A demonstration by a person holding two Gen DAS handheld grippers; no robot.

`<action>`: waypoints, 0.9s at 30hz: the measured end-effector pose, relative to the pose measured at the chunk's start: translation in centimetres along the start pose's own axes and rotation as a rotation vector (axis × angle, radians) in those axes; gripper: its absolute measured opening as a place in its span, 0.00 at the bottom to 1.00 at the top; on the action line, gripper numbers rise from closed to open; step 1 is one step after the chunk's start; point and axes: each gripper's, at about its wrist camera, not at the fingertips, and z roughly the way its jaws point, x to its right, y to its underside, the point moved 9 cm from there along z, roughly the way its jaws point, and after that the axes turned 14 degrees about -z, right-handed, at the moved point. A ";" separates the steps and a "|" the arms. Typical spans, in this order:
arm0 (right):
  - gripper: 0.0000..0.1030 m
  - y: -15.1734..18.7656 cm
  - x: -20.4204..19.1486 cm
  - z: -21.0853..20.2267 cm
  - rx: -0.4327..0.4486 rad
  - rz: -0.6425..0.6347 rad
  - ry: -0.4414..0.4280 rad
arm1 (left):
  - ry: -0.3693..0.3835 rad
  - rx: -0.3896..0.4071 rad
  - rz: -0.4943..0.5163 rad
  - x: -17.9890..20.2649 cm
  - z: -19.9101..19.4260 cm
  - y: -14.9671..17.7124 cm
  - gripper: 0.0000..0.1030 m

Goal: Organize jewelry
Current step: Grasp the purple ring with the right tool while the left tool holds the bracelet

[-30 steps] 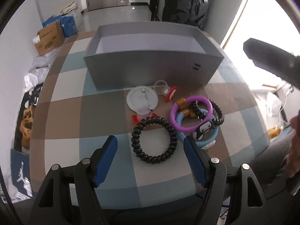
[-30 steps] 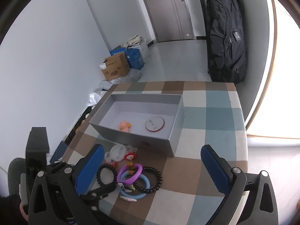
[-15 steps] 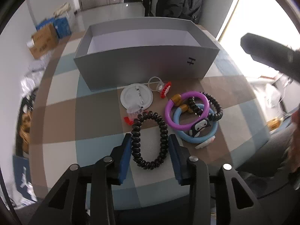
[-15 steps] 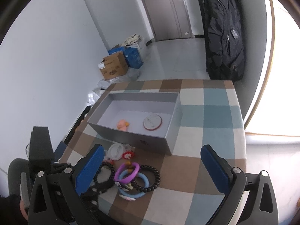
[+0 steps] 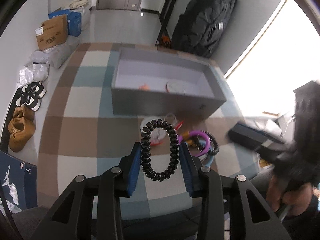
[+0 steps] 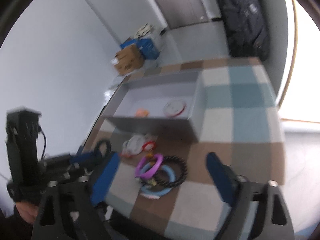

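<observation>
My left gripper (image 5: 160,158) is shut on a black beaded bracelet (image 5: 159,150) and holds it above the checked table; it also shows in the right wrist view (image 6: 103,146). An open grey box (image 5: 166,104) stands beyond it with an orange charm (image 5: 144,87) and a round white case (image 5: 175,87) inside. A purple ring (image 6: 149,165), a blue ring (image 6: 160,188) and a second black bracelet (image 6: 174,173) lie piled on the table. My right gripper (image 6: 162,172) is open and empty above that pile.
A white round case with red bits (image 6: 136,145) lies in front of the box (image 6: 152,124). A black backpack (image 5: 204,26) stands behind the table. Cardboard and blue boxes (image 5: 54,32) and shoes (image 5: 20,128) lie on the floor at the left.
My left gripper closed on the black beaded bracelet and lifted it off the table. My right gripper moved down and nearer to the ring pile.
</observation>
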 end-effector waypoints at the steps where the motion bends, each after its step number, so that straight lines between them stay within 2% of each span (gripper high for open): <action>1: 0.68 0.3 -0.5 0.5 -0.020 -0.015 0.000 | 0.006 0.009 -0.007 0.1 -0.3 -0.2 0.31; 2: 0.67 0.5 -0.7 0.9 -0.032 -0.027 0.001 | 0.015 0.016 -0.014 0.1 -0.5 -0.5 0.31; 6: 0.50 0.8 -1.6 2.0 -0.066 -0.041 -0.022 | 0.036 0.021 -0.039 -0.2 -0.4 -1.1 0.31; 10: 0.38 0.9 -1.8 2.7 -0.087 -0.038 -0.022 | 0.046 0.014 -0.054 -0.9 -0.3 -1.5 0.31; 14: 0.32 1.2 -1.6 3.5 -0.113 -0.040 -0.003 | 0.057 0.010 -0.061 -1.0 -0.4 -1.7 0.31; 21: 0.08 0.8 -1.2 3.5 -0.104 -0.033 0.007 | 0.060 0.002 -0.061 -1.2 -0.3 -1.7 0.31; 27: 0.07 0.4 -1.6 3.2 -0.087 -0.052 0.013 | 0.054 -0.004 -0.061 -1.1 -0.1 -1.7 0.31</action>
